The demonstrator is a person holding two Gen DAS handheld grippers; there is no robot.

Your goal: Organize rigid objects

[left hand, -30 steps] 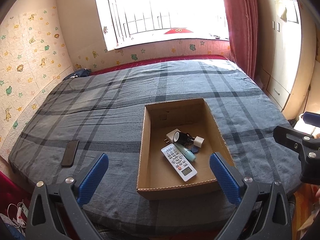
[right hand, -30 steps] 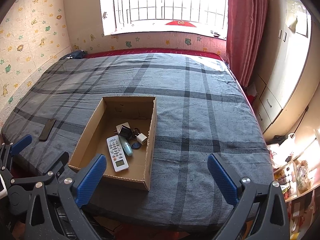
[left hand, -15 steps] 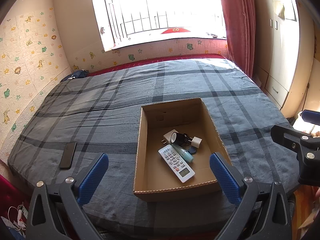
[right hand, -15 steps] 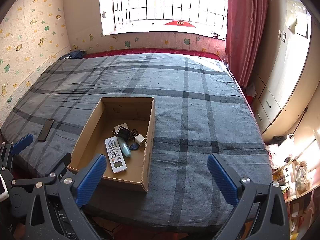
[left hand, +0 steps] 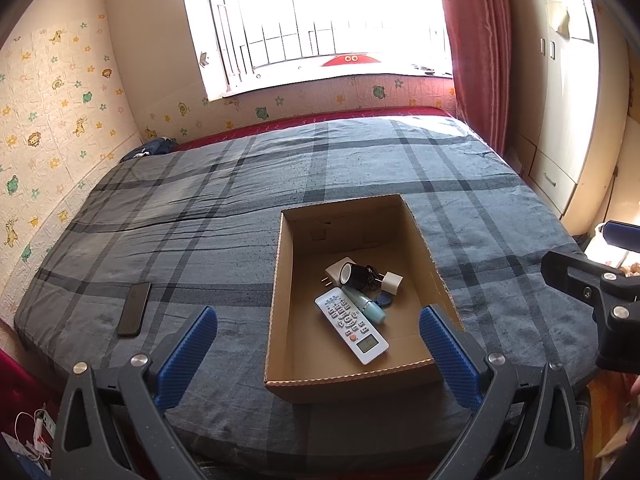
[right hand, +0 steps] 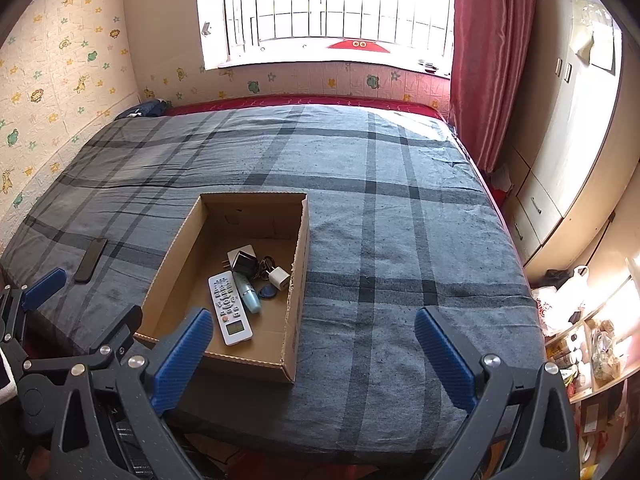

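An open cardboard box (left hand: 424, 240) (right hand: 298, 264) lies on the bed near its front edge. Inside it are a white remote control (left hand: 351, 330) (right hand: 230, 307), a light-blue tube (left hand: 366, 306) (right hand: 248, 294), a black adapter with cord (left hand: 356, 275) (right hand: 246, 262), a small white charger (left hand: 391, 282) (right hand: 279, 278) and a blue key fob (left hand: 384, 302) (right hand: 267, 292). A black phone (left hand: 135, 314) (right hand: 91, 260) lies flat on the blanket left of the box. My left gripper (left hand: 318, 330) hovers open before the box. My right gripper (right hand: 314, 334) is open and empty, right of the box.
The bed wears a grey plaid blanket (left hand: 240, 208) (right hand: 400, 240). A barred window (left hand: 320, 20) and a red curtain (right hand: 492, 60) stand behind, a wardrobe (right hand: 568, 140) at right. Cluttered shelves and bags (right hand: 580, 328) sit right of the bed. Cables (left hand: 36, 428) lie on the floor at left.
Both grippers have drifted slightly; the box and phone sit a little further left and lower in the views. Nothing was picked up or released.
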